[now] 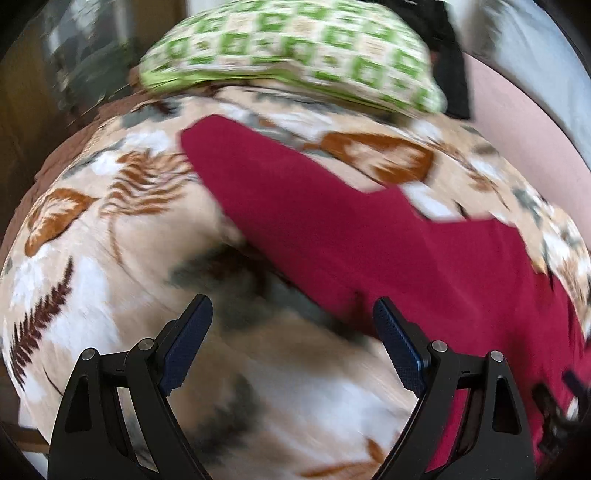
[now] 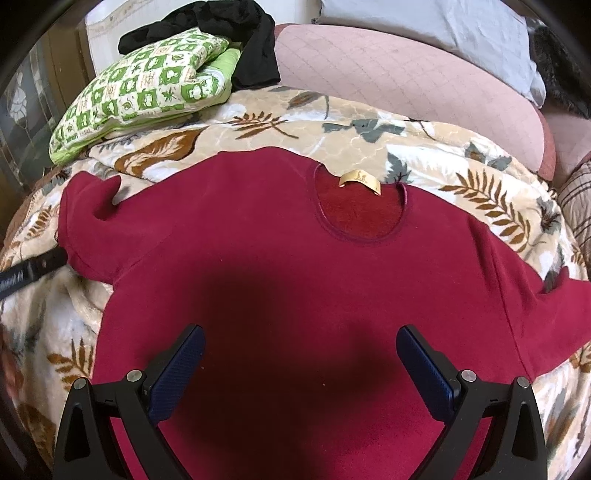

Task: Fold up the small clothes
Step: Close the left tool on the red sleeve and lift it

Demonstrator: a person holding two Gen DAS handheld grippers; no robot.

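Note:
A dark red short-sleeved top (image 2: 280,280) lies spread flat, front up, on a leaf-patterned blanket (image 2: 369,140). Its round neckline with a gold label (image 2: 360,181) points away from me. My right gripper (image 2: 300,336) is open and empty, hovering over the middle of the top. In the blurred left wrist view my left gripper (image 1: 291,310) is open and empty, over the blanket (image 1: 92,258) just left of the top's left sleeve (image 1: 314,206). A dark finger of the left gripper (image 2: 26,273) shows by that sleeve in the right wrist view.
A green-and-white checked cushion (image 2: 140,92) lies at the blanket's far left, with black clothing (image 2: 255,44) behind it. A pink quilted cushion (image 2: 399,77) and a grey pillow (image 2: 424,22) lie at the back. A plaid cloth (image 2: 576,199) is at the right edge.

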